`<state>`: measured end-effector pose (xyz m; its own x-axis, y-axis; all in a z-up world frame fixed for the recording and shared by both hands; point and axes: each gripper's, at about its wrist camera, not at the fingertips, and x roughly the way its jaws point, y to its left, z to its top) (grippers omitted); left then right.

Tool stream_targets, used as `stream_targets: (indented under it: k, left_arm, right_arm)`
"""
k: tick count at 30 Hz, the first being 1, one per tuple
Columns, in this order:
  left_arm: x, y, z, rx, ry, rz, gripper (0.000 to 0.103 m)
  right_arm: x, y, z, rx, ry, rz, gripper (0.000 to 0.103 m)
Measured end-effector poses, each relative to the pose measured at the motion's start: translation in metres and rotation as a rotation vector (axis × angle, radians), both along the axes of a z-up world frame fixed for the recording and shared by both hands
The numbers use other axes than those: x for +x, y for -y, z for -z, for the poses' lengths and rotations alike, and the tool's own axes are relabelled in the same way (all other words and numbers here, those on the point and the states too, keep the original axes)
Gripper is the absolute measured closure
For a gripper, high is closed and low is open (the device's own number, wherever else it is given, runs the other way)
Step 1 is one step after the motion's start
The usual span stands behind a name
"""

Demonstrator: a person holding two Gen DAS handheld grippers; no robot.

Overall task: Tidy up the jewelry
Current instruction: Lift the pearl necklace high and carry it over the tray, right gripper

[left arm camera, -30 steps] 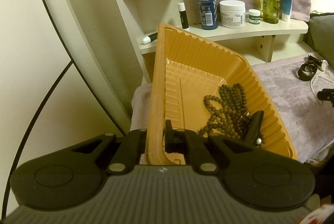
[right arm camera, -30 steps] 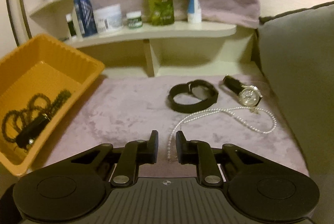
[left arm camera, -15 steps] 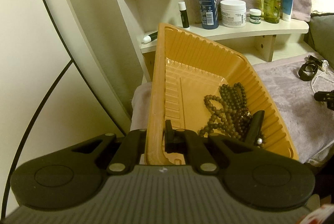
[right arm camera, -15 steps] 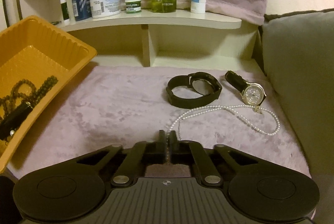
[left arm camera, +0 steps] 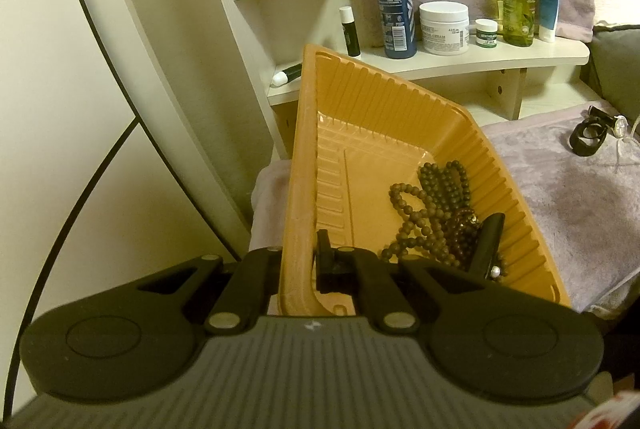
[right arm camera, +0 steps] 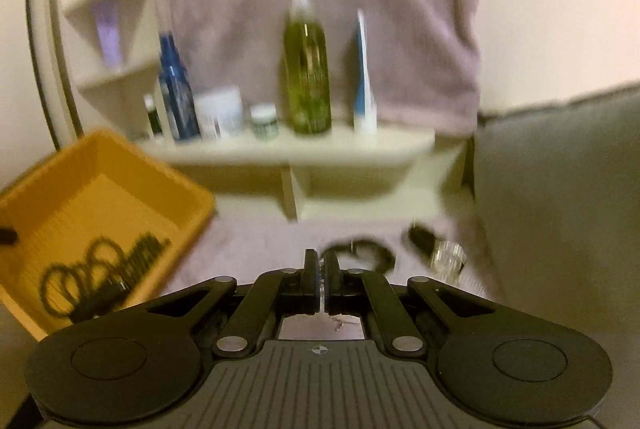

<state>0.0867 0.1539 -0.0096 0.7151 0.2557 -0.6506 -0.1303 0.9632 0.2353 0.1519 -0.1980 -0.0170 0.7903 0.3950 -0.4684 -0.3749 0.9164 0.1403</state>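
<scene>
Right wrist view is pretty smeared: right gripper (right arm camera: 321, 269) is pinched tight on a pale strand, probably the pearl necklace (right arm camera: 320, 299), mostly hidden. Black band (right arm camera: 360, 253) and watch (right arm camera: 444, 253) lie right of the orange tray (left arm camera: 400, 109). Left gripper (left arm camera: 298, 257) clamps the tray's near rim, beads (left arm camera: 432, 213) inside.

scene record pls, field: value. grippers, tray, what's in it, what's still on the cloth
left gripper: shut on the orange tray's rim
orange tray: tilted, on the purple cloth
in tray: brown bead strands; black strap
right gripper: shut on the pearl necklace
on cloth: black band; wristwatch
right view: motion-blurred
</scene>
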Motion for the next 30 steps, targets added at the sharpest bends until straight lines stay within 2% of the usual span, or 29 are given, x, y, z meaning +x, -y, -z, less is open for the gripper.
stream_targets:
  k: [7,15,30]
  left_arm:
    - [-0.001,0.001,-0.001,0.001,0.003,0.002,0.099]
    - [-0.002,0.001,-0.002,-0.001,0.006,0.004,0.099]
    - [-0.002,-0.002,-0.003,-0.010,0.008,0.005,0.099]
  right_arm:
    - [-0.006,0.000,-0.049,0.044,0.110,-0.029,0.101]
    - [-0.007,-0.001,-0.085,0.096,0.168,-0.086,0.101]
    - [0.000,-0.035,-0.107,0.136,0.160,-0.219,0.101]
